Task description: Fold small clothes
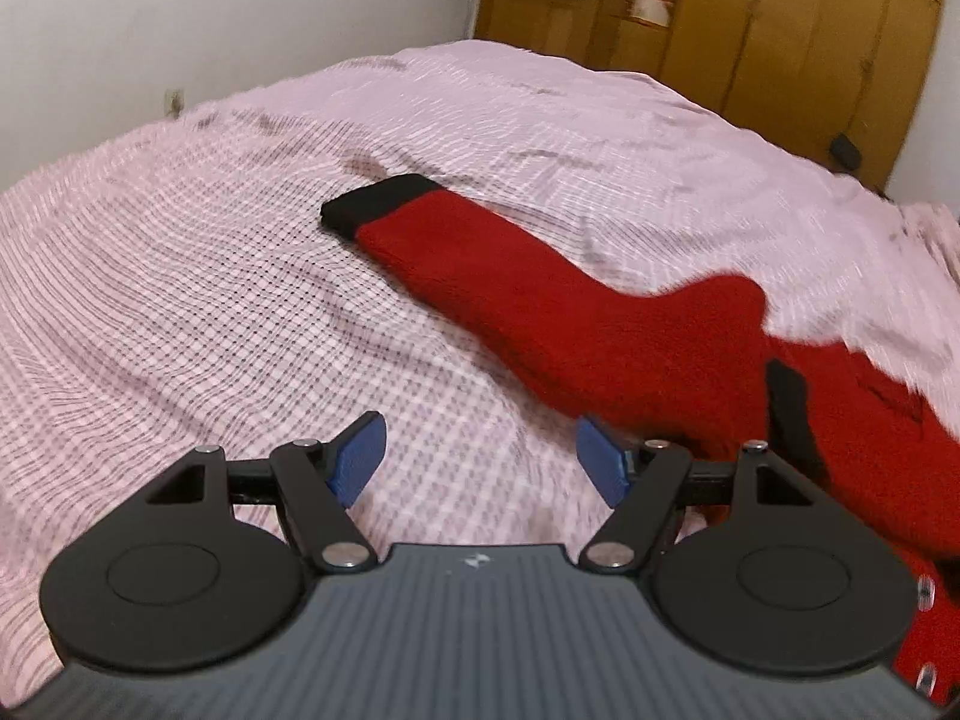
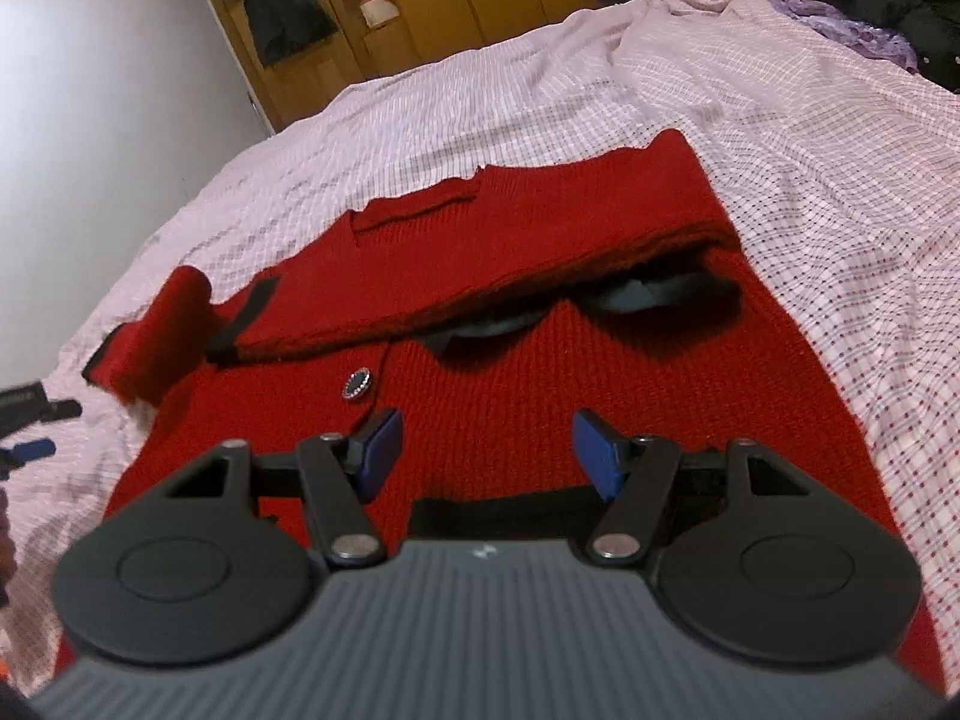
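A small red knit cardigan (image 2: 540, 372) with black trim lies on the pink checked bedspread (image 2: 810, 180). One sleeve (image 2: 540, 240) is folded across its chest; a round dark button (image 2: 357, 384) shows below it. The other sleeve (image 1: 540, 282) stretches out left, its black cuff (image 1: 378, 204) at the far end. My left gripper (image 1: 480, 462) is open and empty above the bedspread, just left of that sleeve. My right gripper (image 2: 486, 450) is open and empty above the cardigan's lower front, near its black hem (image 2: 498, 513).
A wooden wardrobe (image 1: 780, 30) stands beyond the bed, with a white wall (image 1: 210, 12) to its left. Dark and purple clothes (image 2: 888, 6) lie at the bed's far right. The left gripper's tip (image 2: 27, 450) shows at the left edge of the right wrist view.
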Motion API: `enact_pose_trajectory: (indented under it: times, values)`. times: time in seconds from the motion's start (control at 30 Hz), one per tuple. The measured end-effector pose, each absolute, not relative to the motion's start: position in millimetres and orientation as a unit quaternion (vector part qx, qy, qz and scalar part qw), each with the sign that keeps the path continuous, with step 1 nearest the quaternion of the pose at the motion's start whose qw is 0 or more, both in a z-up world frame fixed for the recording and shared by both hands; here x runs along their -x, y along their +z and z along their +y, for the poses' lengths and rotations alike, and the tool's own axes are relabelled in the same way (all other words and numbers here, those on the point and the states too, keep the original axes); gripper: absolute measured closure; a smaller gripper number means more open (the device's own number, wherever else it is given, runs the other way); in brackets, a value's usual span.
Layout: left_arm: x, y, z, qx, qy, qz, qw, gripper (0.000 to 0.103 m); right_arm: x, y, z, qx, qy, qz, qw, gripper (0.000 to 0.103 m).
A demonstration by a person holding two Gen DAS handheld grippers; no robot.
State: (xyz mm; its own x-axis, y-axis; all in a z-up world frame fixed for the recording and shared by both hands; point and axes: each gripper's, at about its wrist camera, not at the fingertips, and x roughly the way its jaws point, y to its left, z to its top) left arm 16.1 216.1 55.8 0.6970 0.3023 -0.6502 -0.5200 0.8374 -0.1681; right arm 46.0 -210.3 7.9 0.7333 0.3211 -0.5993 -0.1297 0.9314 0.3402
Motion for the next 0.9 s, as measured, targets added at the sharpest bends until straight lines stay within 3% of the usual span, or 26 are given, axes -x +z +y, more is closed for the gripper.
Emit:
enact_pose_trajectory:
  times: [0.63,0.9]
  values:
    - [-117,21,263,0.21,0.235,0.33,0.89,0.027,-56,-5,-193,-0.102,0.112,0.361,0.92,0.036]
    - [-126,15,268,0.21,0.237,0.33,0.889,0.027,-57,-7,-188,-0.092,0.118,0.36,0.921,0.027]
